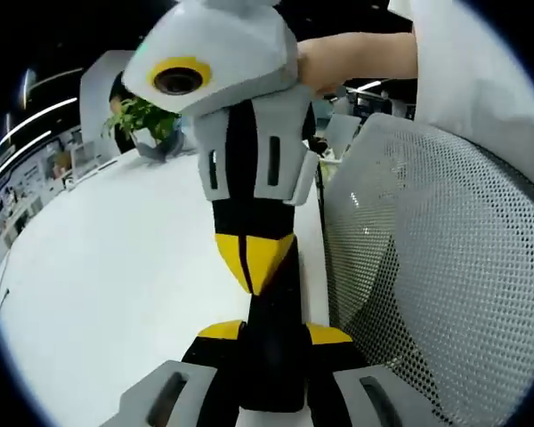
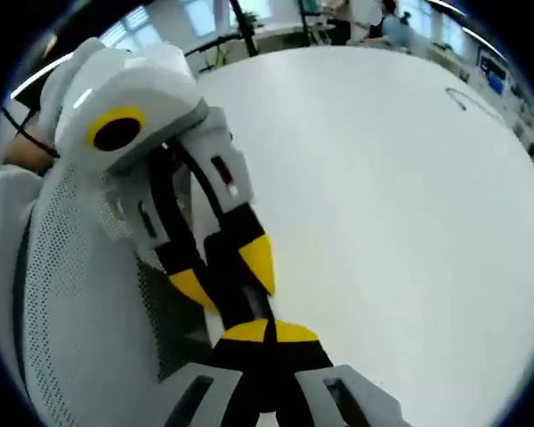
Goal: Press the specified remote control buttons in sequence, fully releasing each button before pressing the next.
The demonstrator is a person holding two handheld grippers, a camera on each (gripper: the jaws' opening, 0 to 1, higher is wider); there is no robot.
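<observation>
Yellow-tipped black-and-grey left gripper (image 1: 274, 336), white table (image 1: 116, 267) (plain), grey perforated mesh chair (image 1: 436, 267).

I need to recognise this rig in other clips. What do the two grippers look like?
Both grippers, right and left, have pale grey housings with slotted side panels, black jaws and yellow tips. The person wears a white sleeve.

White table (image 1: 116, 267), mesh chair back (image 1: 445, 267) beside it — potted plant (image 1: 142, 120) beyond

I see a smooth, faintly glossy white tabletop (image 1: 116, 267), a pale perforated mesh chair back (image 1: 445, 267) at the frame's right, and matt grey, black and yellow plastic gripper shells.
</observation>
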